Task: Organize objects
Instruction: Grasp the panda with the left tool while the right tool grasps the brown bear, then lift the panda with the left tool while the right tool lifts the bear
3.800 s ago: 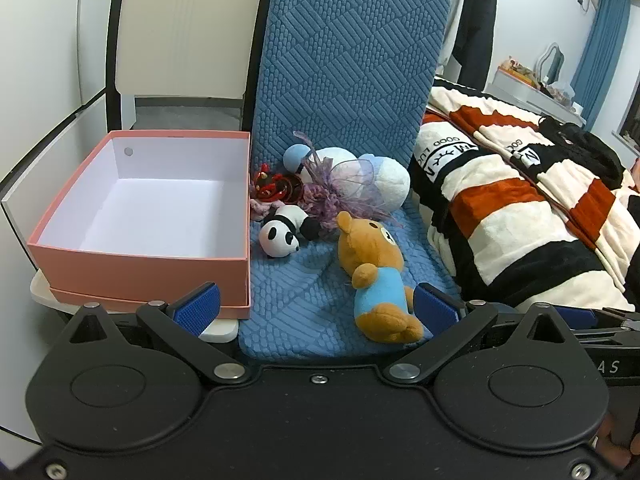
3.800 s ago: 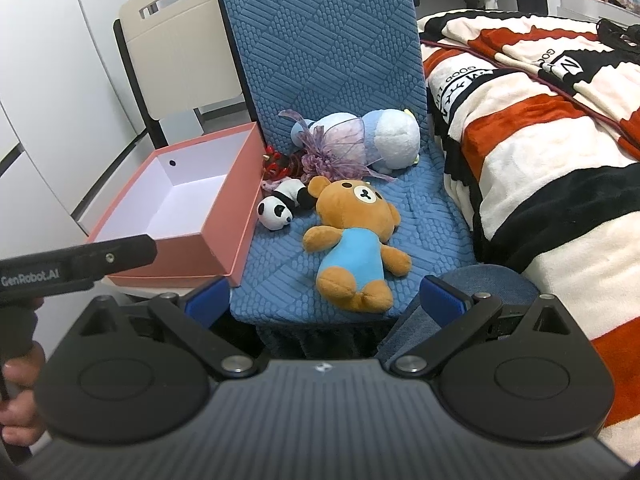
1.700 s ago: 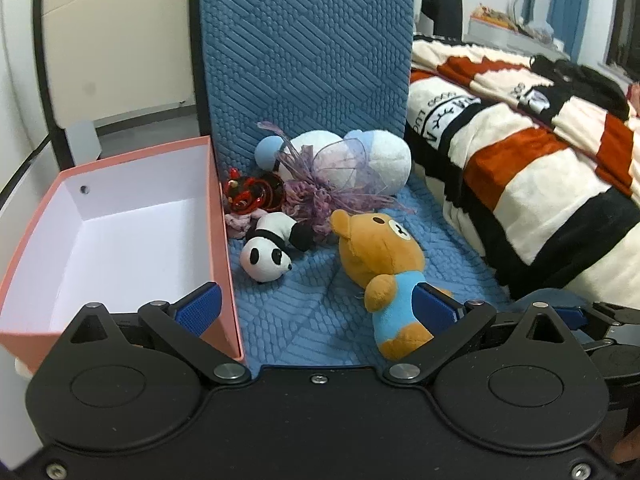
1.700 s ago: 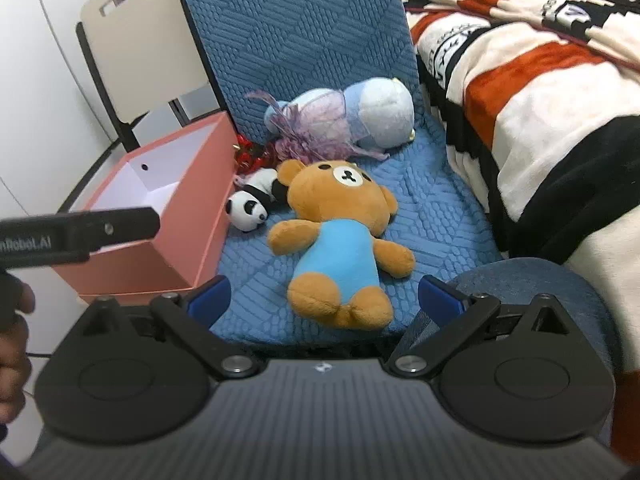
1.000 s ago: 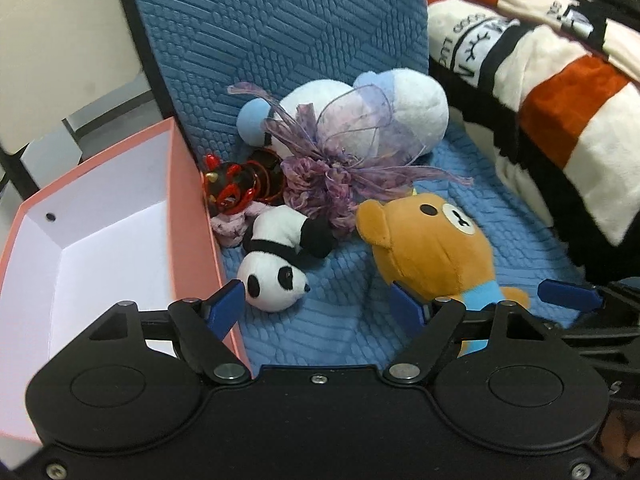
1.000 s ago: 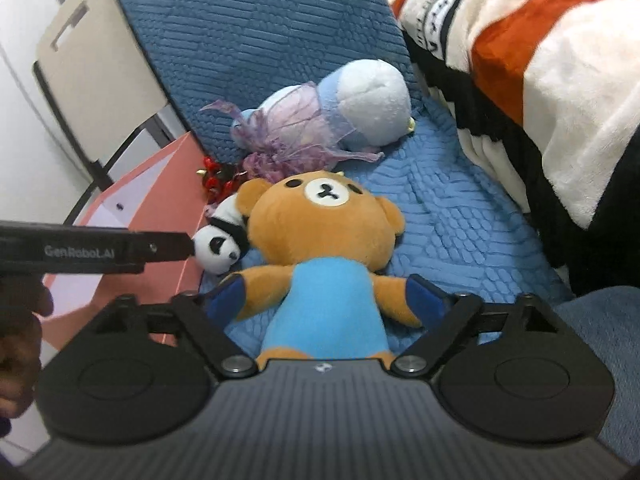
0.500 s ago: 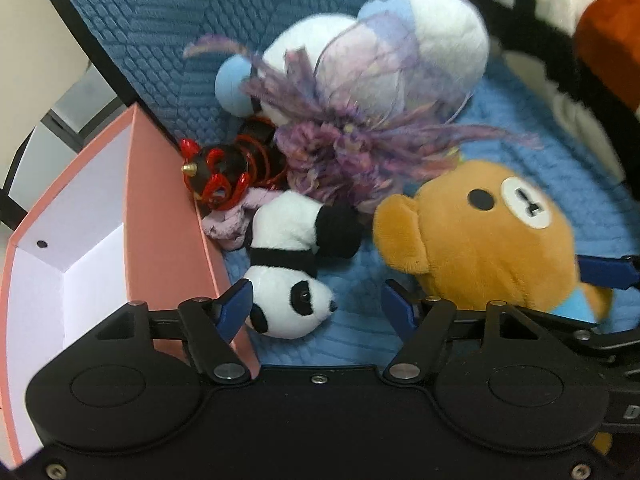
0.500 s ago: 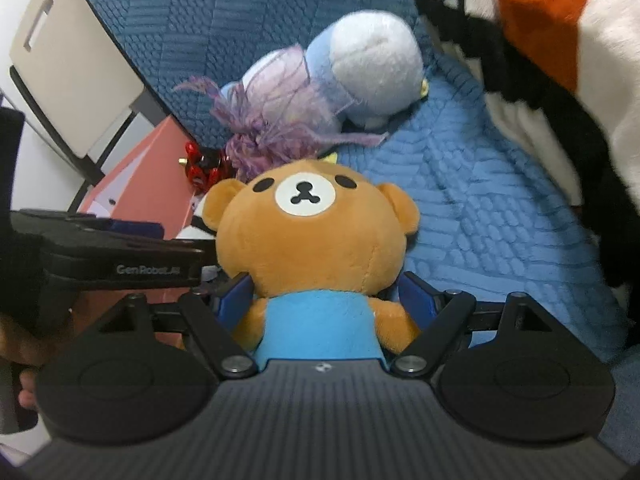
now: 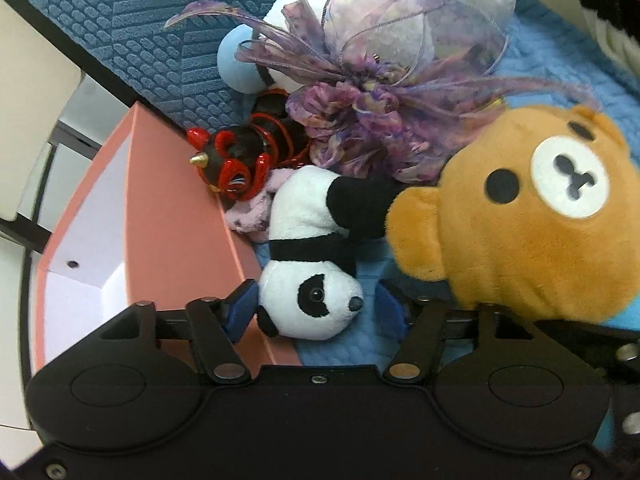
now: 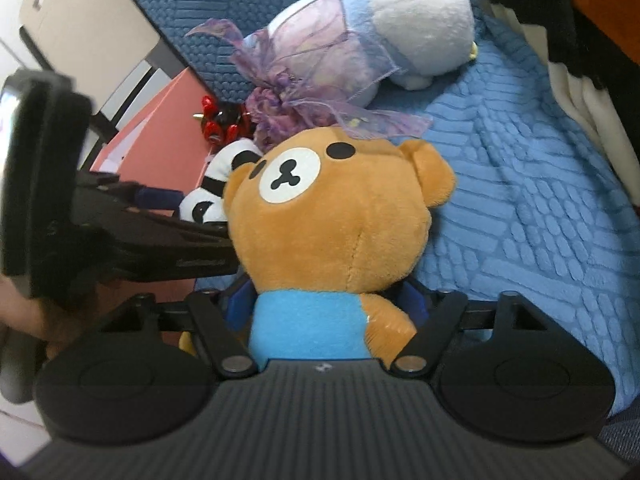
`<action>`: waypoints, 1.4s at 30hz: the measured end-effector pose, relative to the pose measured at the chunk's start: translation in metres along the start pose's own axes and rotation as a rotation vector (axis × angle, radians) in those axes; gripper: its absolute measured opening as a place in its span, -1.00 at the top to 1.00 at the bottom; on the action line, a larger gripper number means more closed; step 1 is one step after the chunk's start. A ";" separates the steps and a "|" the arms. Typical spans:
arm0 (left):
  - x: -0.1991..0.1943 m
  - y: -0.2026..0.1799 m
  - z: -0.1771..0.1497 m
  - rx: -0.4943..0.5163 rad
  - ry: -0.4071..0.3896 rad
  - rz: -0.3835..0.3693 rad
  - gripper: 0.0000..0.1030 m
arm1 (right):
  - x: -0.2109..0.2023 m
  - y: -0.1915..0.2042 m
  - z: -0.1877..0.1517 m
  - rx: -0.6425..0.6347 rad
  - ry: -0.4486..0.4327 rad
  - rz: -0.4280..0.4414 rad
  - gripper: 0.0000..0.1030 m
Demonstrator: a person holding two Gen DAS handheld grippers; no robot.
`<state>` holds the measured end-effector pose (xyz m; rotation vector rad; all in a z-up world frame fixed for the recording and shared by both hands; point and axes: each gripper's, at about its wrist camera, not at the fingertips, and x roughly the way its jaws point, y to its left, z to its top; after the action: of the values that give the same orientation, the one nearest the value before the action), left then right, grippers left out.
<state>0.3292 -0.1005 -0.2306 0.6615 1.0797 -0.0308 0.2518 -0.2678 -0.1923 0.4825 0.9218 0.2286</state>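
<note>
One brown plush bear in a blue shirt (image 9: 532, 216), one black-and-white plush panda (image 9: 312, 280), one white-and-blue plush toy (image 10: 404, 28), one red-and-black horned figurine (image 9: 240, 160), one purple gauze bow (image 9: 360, 120), one pink cardboard box (image 9: 160, 220).

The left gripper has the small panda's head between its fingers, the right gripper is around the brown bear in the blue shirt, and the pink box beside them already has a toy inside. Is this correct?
Not quite. The left gripper does have the panda's head between its fingers, and the right gripper is around the bear. But the part of the pink box that the left wrist view shows holds no toy, only bare white walls.

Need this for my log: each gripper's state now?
Left gripper: open, jaws just closing around the panda.
Right gripper: jaws just closing around the bear; grip cannot be told.
</note>
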 end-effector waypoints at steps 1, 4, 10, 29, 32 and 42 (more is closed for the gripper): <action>0.001 0.000 -0.001 0.003 -0.001 0.016 -0.04 | -0.002 0.000 0.000 -0.001 -0.007 0.002 -0.33; 0.000 0.001 -0.003 -0.003 -0.022 0.017 -0.02 | -0.006 -0.004 0.002 0.016 -0.031 0.012 -0.24; -0.011 0.008 -0.008 -0.075 -0.052 -0.017 0.01 | -0.016 -0.005 0.003 0.017 -0.083 -0.021 -0.20; -0.079 0.012 -0.074 -0.437 -0.088 -0.267 0.02 | -0.033 -0.005 0.004 -0.013 -0.098 -0.239 -0.21; -0.082 0.010 -0.086 -0.470 -0.091 -0.275 0.02 | -0.030 -0.007 0.004 0.000 -0.085 -0.259 -0.21; -0.065 0.007 -0.094 -0.501 -0.090 -0.292 -0.06 | -0.024 -0.005 0.004 -0.006 -0.072 -0.289 -0.23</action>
<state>0.2242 -0.0655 -0.2022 0.0496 1.0367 -0.0392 0.2410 -0.2829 -0.1763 0.3442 0.9083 -0.0477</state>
